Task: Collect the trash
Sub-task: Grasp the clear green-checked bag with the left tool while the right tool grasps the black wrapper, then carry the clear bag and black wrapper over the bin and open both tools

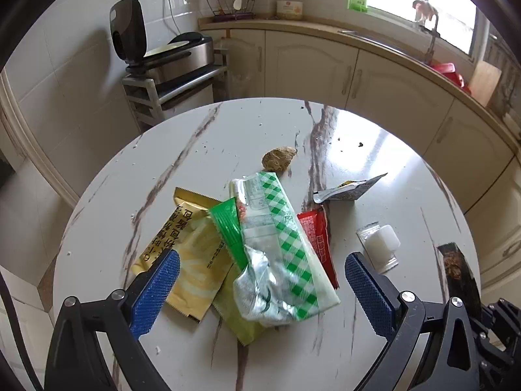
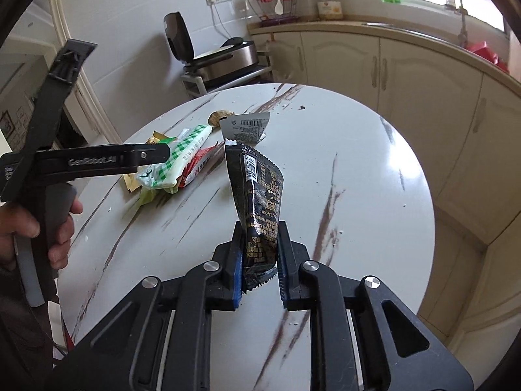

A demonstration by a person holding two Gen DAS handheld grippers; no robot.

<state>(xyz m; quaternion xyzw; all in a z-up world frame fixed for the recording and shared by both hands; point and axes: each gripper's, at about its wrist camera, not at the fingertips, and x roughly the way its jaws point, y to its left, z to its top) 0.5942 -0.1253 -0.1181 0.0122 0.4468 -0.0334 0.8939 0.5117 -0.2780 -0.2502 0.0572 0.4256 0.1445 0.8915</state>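
Right tongs point(image 2: 259, 262) pinch a black wrapper point(image 2: 257, 195) clear of the table point(image 2: 358, 169); left tongs point(image 1: 262, 280) gape wide and empty above the pile.

One piece looks collected, the rest is still to do: the green-checked wrapper point(image 1: 280, 241), gold packet point(image 1: 185, 244), red wrapper point(image 1: 317, 238), grey sachet point(image 1: 350, 190), clear jelly cup point(image 1: 381, 242) and brown lump point(image 1: 278, 159) lie on the table. No bin shows.

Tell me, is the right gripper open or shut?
Shut: the right gripper has both blue pads pressed on the black wrapper, which stands up between them.
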